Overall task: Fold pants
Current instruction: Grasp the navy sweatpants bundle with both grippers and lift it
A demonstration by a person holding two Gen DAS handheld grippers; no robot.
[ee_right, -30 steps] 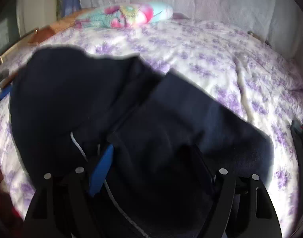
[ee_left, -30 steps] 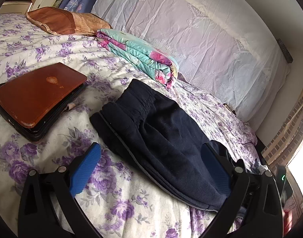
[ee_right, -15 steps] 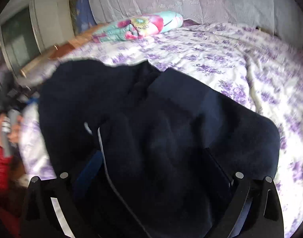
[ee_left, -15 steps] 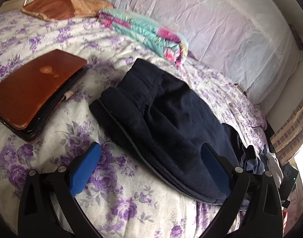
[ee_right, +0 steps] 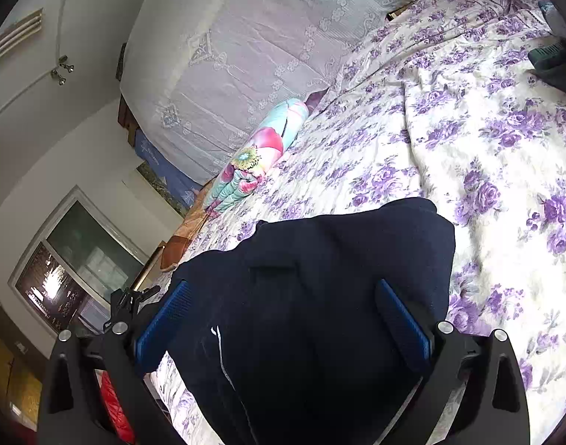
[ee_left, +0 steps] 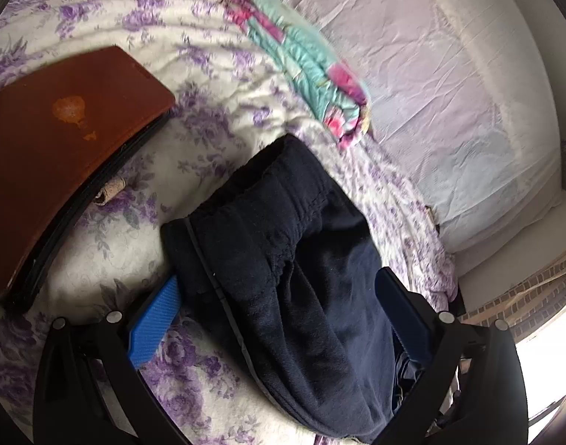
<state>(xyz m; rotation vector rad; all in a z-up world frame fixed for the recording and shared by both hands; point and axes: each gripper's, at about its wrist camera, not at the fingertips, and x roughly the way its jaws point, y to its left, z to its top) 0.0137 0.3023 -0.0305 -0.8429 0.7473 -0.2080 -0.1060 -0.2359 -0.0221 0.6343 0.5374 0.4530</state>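
Observation:
The dark navy pants (ee_left: 283, 267) lie folded into a bundle on the floral bedspread, elastic waistband toward the far side. My left gripper (ee_left: 279, 319) is open, its blue pads on either side of the bundle's near part. In the right wrist view the pants (ee_right: 320, 296) fill the lower middle, and my right gripper (ee_right: 283, 319) is open with the fabric lying between its blue fingers (ee_right: 164, 319). Neither gripper is pinching the cloth.
A brown-covered laptop (ee_left: 60, 148) lies on the bed to the left of the pants. A rolled teal and pink quilt (ee_left: 305, 66) sits by the white headboard (ee_right: 246, 55). A dark object (ee_right: 557, 63) lies at the far right of the bed. The bedspread (ee_right: 487, 148) stretches right.
My left gripper has moved closer over the pants, now straddling the bundle. My right gripper has tilted up and turned, so its view now shows the headboard and wall.

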